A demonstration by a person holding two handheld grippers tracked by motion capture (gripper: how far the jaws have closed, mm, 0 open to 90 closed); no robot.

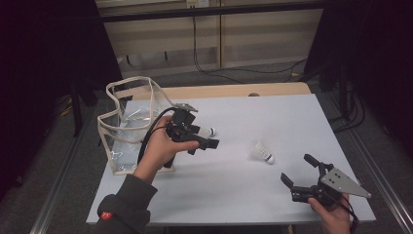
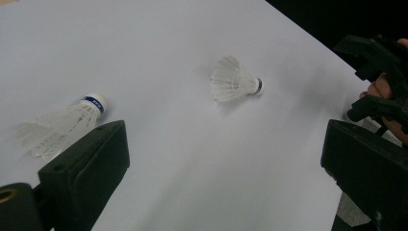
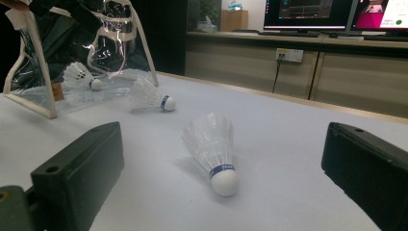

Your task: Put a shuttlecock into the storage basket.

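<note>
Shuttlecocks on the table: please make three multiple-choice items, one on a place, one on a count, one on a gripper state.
1. Where does the bag stand?
A. table's left side
B. table's right side
C. on the floor

2. How many shuttlecocks lie outside the bag?
A. none
B. two
C. five

3. How is the right gripper?
A. shut on a shuttlecock
B. open, holding nothing
C. shut on the bag

Key: 1 A, the high view shows it at the left edge. 2 B, one near the bag, one nearer the right gripper. 3 B, its jaws stand apart.
</note>
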